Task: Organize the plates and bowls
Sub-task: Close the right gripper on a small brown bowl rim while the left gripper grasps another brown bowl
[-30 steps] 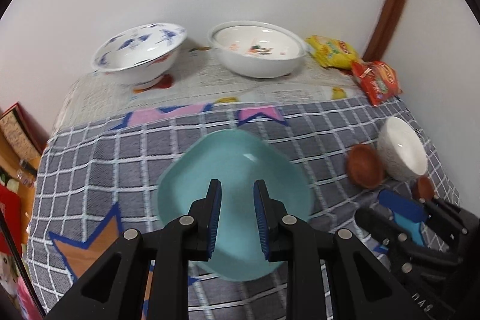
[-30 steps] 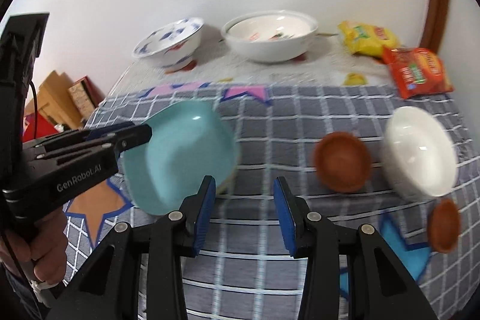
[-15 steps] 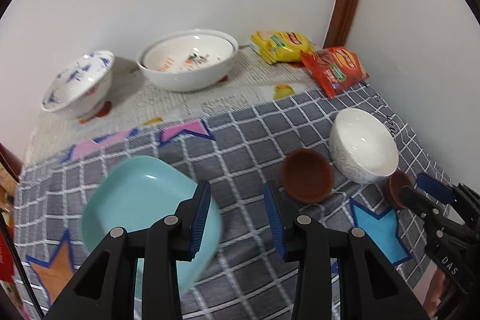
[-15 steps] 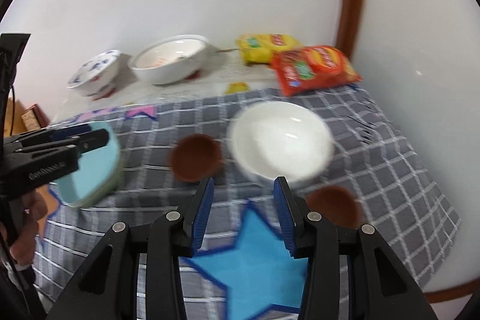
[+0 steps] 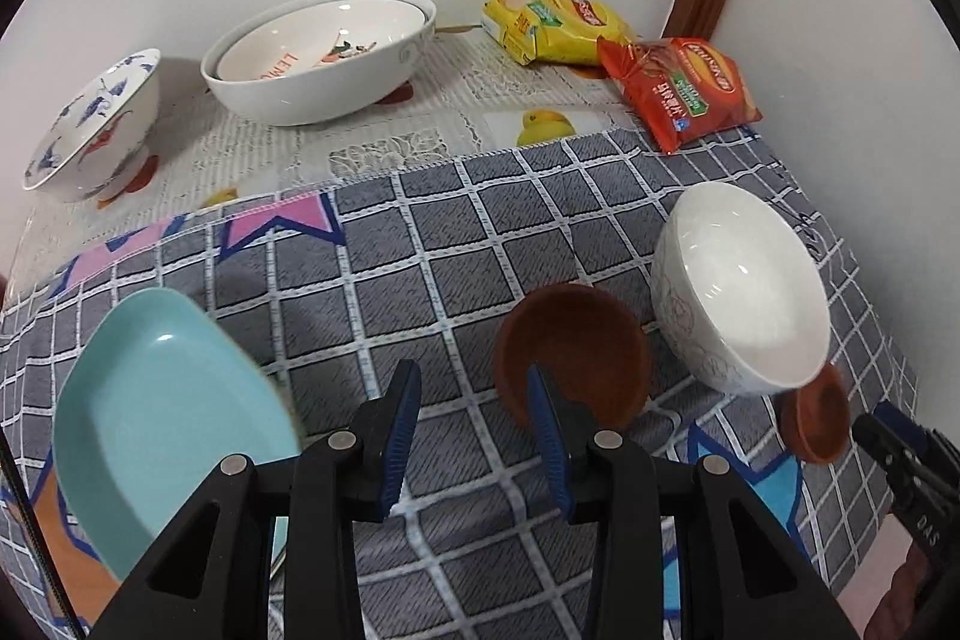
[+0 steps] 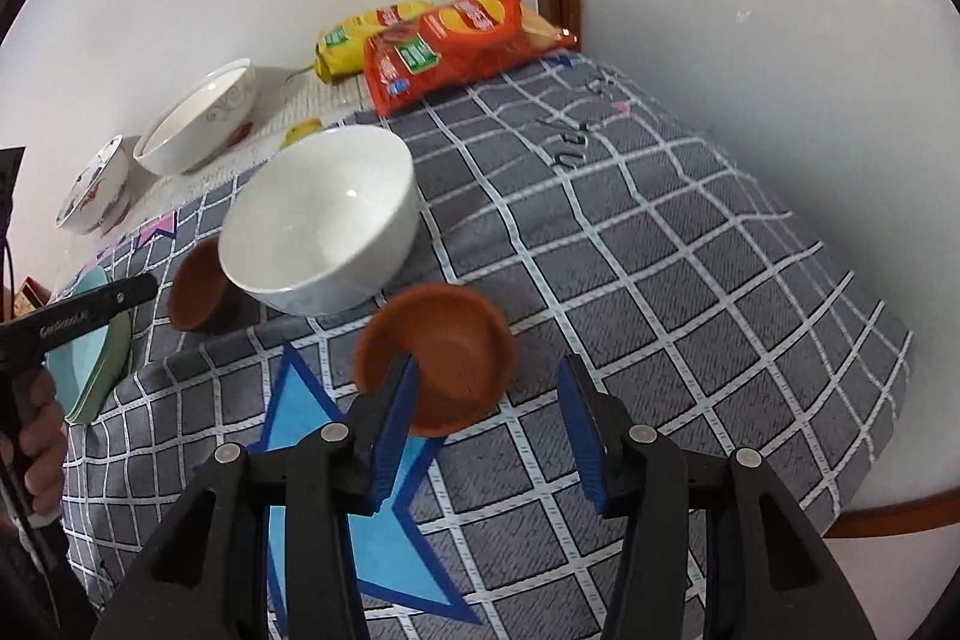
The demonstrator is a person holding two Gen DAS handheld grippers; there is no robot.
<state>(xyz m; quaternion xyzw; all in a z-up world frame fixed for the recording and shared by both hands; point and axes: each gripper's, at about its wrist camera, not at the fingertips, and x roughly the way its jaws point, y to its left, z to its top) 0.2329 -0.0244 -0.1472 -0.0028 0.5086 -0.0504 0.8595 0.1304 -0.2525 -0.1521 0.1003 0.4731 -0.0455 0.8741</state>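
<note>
A: Start with the left hand-held gripper [image 5: 471, 403]. What is it doing?

B: Its jaws stand apart with nothing between them, over the grey checked cloth [image 5: 420, 244] on the tabletop. The larger brown bowl [image 5: 573, 352] lies just past its right finger, not gripped.

A: And the right hand-held gripper [image 6: 489, 400]?

B: Its jaws are opening, with no pad pressing on anything. The small brown dish [image 6: 435, 355] sits just ahead, partly behind the left finger (whether that finger touches the rim I cannot tell).

A: Where are the other dishes?

B: A plain white bowl [image 6: 321, 220] stands just behind the small brown dish, and the larger brown bowl is beside it to the left. The teal plate [image 5: 162, 412] lies well to the left, near the front edge of the cloth. At the back, on a pale patterned cloth [image 5: 384, 130], a wide white bowl [image 5: 318, 52] holds another white bowl nested in it, and a blue-patterned bowl [image 5: 90, 124] stands to its left.

A: Anything else?

B: A yellow snack bag [image 5: 552, 25] and a red snack bag [image 5: 678, 88] lie in the far right corner by the wall.
</note>
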